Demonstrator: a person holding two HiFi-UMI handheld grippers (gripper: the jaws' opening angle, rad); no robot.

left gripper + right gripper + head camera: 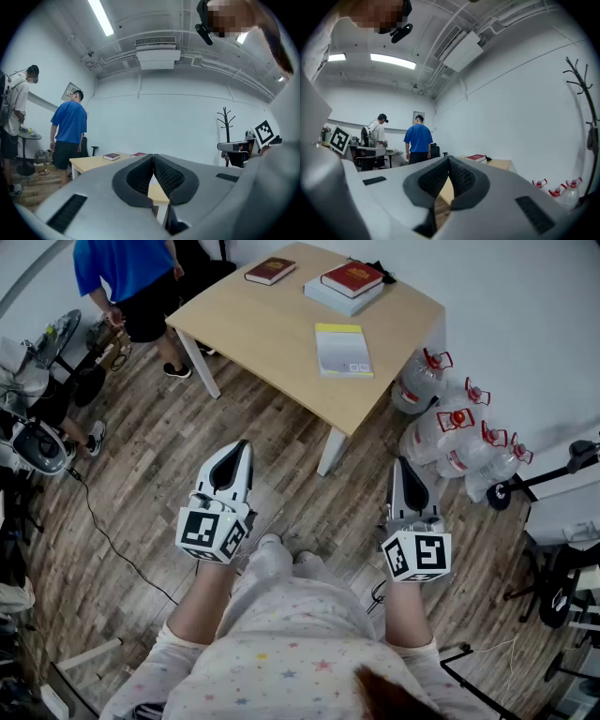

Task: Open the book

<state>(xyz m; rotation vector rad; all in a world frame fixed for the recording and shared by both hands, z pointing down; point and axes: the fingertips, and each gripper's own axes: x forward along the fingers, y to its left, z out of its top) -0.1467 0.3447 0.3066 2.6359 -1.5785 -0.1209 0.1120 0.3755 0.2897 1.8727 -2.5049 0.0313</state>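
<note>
A light wooden table [272, 334] stands ahead of me on the wood floor. Three places on it hold closed books: a yellow-green book [342, 349] lies flat near the front right, a red book [352, 278] rests on a grey one at the back, and a dark red book [270, 270] sits at the far left corner. My left gripper [242, 448] and right gripper [401, 465] hang over the floor short of the table, both shut and empty. In the left gripper view the pads [164, 176] meet, and in the right gripper view the red book [476, 158] shows beyond the shut jaws.
A person in a blue shirt [131, 277] stands at the table's left end. Several water bottles [459, 427] crowd the floor to the right of the table. Fans and gear [37, 437] with a cable line the left side. A stand and wheeled base [553, 549] sit at the right.
</note>
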